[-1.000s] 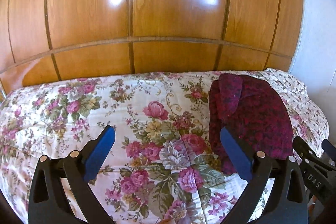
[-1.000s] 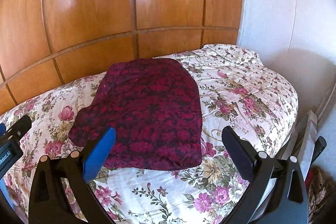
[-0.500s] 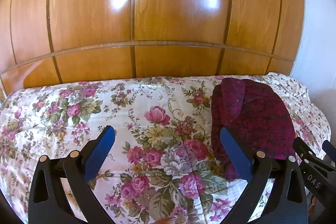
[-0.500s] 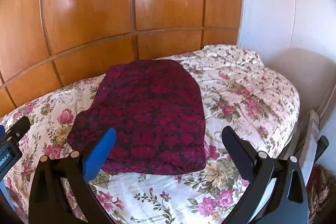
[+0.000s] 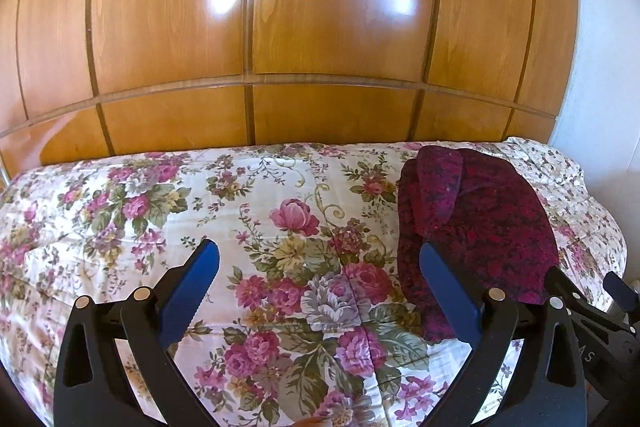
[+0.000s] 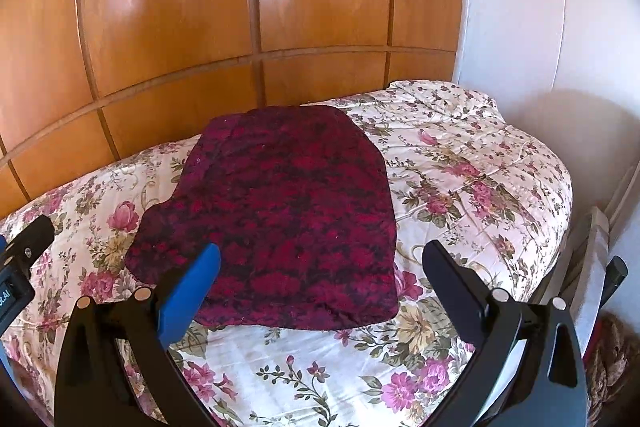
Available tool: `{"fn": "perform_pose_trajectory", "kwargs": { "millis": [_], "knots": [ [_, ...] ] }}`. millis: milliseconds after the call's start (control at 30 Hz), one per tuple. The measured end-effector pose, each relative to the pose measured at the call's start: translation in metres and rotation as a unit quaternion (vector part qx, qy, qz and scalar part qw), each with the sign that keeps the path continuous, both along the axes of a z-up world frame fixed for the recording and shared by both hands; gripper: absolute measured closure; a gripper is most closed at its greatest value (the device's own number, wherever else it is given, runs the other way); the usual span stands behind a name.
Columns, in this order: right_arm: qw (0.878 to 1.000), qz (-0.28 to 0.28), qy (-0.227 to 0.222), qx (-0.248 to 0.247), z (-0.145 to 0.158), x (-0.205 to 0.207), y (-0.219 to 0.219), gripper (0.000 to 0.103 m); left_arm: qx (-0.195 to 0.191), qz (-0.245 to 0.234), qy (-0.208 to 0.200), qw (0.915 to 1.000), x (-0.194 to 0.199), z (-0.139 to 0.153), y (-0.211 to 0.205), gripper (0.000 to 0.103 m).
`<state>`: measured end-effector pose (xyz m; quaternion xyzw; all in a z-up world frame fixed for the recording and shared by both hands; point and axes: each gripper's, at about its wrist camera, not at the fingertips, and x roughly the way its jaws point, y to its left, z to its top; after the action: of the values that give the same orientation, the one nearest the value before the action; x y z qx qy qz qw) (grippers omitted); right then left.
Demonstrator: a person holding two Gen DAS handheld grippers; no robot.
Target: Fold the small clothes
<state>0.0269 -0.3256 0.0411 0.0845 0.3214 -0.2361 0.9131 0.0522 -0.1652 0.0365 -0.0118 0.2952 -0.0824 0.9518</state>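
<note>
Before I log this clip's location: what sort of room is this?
Most likely a bedroom: a bed under a flowered quilt, glossy wooden panels behind it like wardrobe doors or a headboard, and a dark red garment lying on the quilt.

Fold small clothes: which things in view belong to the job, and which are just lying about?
Belongs to the job:
- dark red patterned garment, lying on the bed
- left tongs, open
- right tongs, open

Just there:
- floral bedspread
- wooden wardrobe panels
- white wall
</note>
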Motion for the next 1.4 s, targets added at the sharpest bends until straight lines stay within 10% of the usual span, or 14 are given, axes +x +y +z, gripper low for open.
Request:
{"fn": "perform_pose_trajectory", "kwargs": {
  "millis": [1400],
  "knots": [
    [1.000, 0.006, -0.006, 0.004, 0.0013, 0.0021, -0.0058, 0.002, 0.003, -0.005, 0.015, 0.9999, 0.0018, -0.0019, -0.0073, 0.004]
  ]
}}
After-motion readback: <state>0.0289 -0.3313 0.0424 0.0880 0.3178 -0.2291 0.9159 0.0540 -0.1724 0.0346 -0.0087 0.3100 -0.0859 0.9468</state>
